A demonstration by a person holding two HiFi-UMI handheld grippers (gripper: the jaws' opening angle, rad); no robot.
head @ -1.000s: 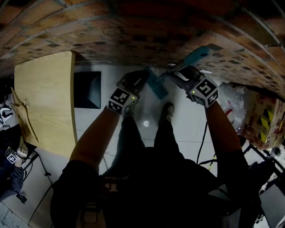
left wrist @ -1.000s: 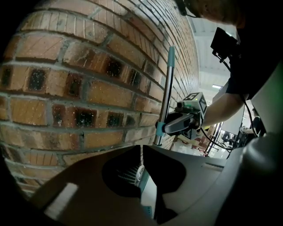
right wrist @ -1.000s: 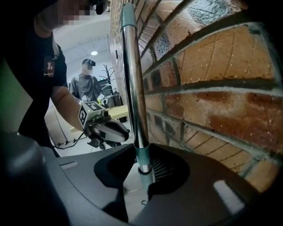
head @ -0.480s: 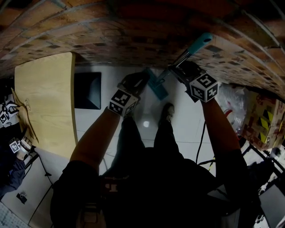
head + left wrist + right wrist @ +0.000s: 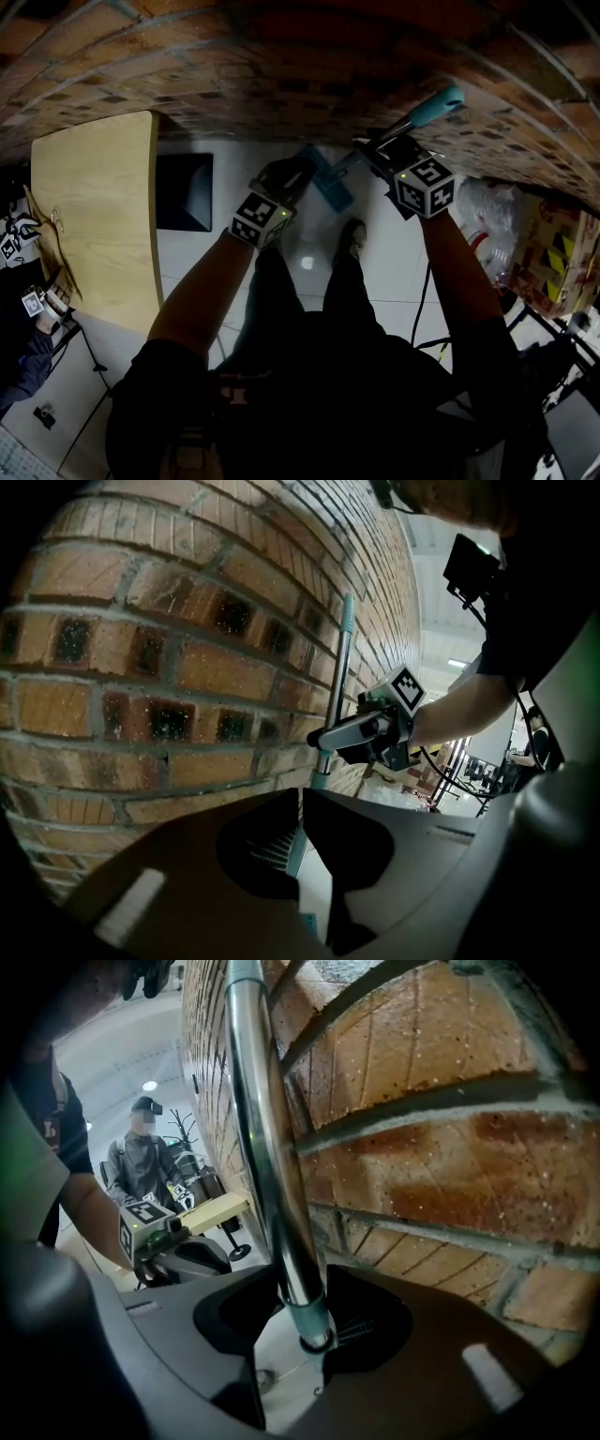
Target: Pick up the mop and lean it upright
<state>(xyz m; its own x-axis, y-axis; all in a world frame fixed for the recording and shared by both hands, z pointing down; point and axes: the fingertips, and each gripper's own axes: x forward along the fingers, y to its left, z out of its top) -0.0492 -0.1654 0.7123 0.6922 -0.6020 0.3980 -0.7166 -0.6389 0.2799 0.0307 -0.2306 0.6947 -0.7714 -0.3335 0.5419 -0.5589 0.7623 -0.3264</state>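
Item: mop (image 5: 330, 187), shaft near-upright against brick wall (image 5: 234, 84), passing through both claws; left gripper (image 5: 292, 172) clamped low on it; right gripper (image 5: 377, 150) higher, jaws opening around shaft.

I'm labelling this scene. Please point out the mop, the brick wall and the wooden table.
mop (image 5: 281, 1176): right gripper view, on its metal shaft.
brick wall (image 5: 234, 75): head view, on a brick face.
wooden table (image 5: 94, 206): head view, on its bare top.

The mop pole (image 5: 267, 1147) is glossy metal, its grip (image 5: 437, 105) teal plastic, the brick wall (image 5: 450, 1166) rough and matt.
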